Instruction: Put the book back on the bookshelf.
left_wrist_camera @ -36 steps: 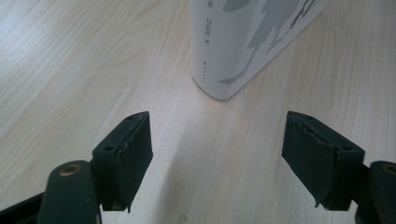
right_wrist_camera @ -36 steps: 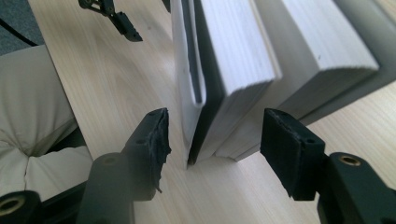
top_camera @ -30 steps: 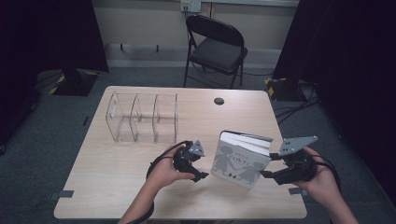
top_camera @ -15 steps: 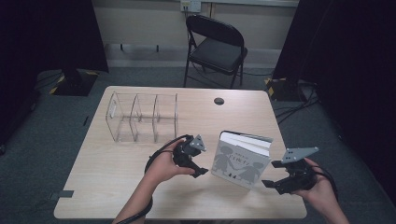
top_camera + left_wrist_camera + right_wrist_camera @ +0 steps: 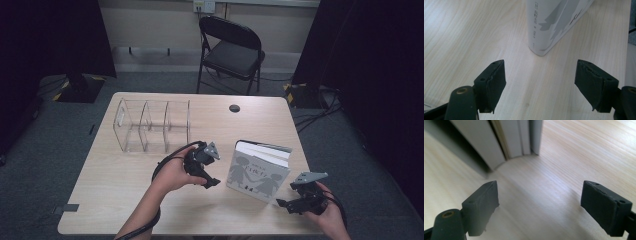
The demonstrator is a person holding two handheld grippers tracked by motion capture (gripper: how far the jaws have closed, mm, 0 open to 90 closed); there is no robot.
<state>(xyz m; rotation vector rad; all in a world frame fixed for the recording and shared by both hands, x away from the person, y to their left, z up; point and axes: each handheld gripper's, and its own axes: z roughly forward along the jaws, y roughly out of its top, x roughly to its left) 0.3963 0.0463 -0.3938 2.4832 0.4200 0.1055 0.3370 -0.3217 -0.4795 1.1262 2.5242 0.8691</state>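
Observation:
A white hardcover book (image 5: 257,172) with grey figures on its cover stands upright on the wooden table (image 5: 125,185), right of centre. My left gripper (image 5: 215,170) hovers just left of the book, open, with its jaws aimed at the spine (image 5: 541,25) and bare table between them (image 5: 540,85). My right gripper (image 5: 287,198) sits low by the book's right front corner, close to the table's front edge. Its jaws have just been opening and stand wide, with nothing between them (image 5: 540,205). The book's page edge (image 5: 506,137) stands a little ahead of them.
A clear plastic organiser (image 5: 152,125) with three compartments stands at the back left of the table. A small black round cap (image 5: 234,108) lies at the back centre. A black folding chair (image 5: 232,50) stands beyond the table's far edge.
My right hand has dropped from beside the book's upper part down towards the table's front right, and its jaws have spread. The left hand has risen slightly. The book has not moved.

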